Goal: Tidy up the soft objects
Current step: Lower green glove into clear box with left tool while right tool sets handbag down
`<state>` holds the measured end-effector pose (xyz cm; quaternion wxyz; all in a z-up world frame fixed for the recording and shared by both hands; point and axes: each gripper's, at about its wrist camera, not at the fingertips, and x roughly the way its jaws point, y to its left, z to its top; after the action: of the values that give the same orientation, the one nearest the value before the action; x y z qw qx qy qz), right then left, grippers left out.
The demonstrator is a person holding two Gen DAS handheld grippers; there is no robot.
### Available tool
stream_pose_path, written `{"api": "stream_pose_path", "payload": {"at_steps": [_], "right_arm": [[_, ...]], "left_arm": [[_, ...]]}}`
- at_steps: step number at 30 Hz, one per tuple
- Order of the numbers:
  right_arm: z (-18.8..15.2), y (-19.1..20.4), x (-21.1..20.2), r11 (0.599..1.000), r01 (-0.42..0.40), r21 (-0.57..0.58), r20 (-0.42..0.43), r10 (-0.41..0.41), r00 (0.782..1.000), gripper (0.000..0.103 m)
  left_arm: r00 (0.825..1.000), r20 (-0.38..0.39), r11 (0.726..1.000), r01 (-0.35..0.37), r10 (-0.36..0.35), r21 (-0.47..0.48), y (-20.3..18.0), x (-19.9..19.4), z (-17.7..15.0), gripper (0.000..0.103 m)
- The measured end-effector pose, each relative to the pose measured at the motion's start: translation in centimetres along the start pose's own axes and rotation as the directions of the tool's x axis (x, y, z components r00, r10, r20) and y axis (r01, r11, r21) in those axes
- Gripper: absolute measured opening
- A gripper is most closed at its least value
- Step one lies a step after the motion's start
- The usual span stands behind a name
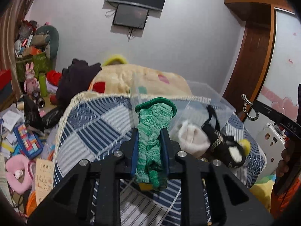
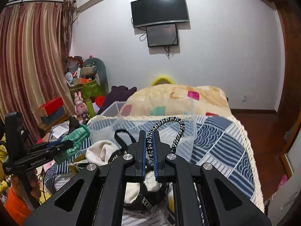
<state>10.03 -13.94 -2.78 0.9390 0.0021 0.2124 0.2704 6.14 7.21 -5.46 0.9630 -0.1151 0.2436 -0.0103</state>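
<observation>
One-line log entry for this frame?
left gripper: shut on green sock | right gripper: shut on braided cord | clear bin: ahead on bed

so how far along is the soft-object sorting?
Early. Done: nothing is visibly inside the clear plastic bin yet. In hand: left claw is shut on a green knit sock; right claw is shut on a black-and-white braided cord. Left: white fleece piece and black plush toy lie loose on the quilt.

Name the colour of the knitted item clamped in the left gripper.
Green: the knitted item has light and dark green stripes, seen best in the left wrist view.
</observation>
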Motion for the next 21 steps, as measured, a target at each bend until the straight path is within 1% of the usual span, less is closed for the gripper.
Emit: {"api": "stream_pose_path", "payload": {"at_steps": [4, 8, 10, 14, 17, 21], "right_arm": [[1.2, -0.1, 0.5, 1.0, 0.004, -0.015, 0.012, -0.004, 1.0, 0.006], [2.3, 0.1, 1.7, 0.999, 0.011, -0.037, 0.012, -0.01, 1.0, 0.006], [2.7, 0.1, 2.3, 0.999, 0.01, -0.044, 0.007, -0.009, 1.0, 0.006], [3.3, 0.2, 4.1, 0.999, 0.018, -0.051, -0.021, -0.019, 1.0, 0.006], [3.6, 0.1, 5.8, 0.999, 0.01, -0.051, -0.06, -0.013, 0.998, 0.006], [3.5, 0.2, 7.8, 0.997, 0.019, -0.07, -0.118, -0.027, 0.993, 0.006]], "left_arm": [[0.999, 0.038, 1.0, 0.01, -0.011, 0.019, -0.8, -0.2, 1.8, 0.022], [0.997, 0.075, 0.998, -0.037, 0.033, 0.056, -1.9, 0.6, 3.8, 0.022], [0.997, 0.076, 0.997, -0.035, 0.03, 0.065, -2.1, 1.2, 4.6, 0.022], [0.998, 0.063, 0.995, -0.033, 0.027, 0.095, -2.6, 3.1, 5.8, 0.022], [1.0, 0.025, 0.994, -0.013, 0.01, 0.109, -2.7, 4.8, 6.3, 0.022], [0.999, -0.031, 0.993, -0.013, 0.017, 0.121, -2.5, 7.1, 6.6, 0.022]]}}
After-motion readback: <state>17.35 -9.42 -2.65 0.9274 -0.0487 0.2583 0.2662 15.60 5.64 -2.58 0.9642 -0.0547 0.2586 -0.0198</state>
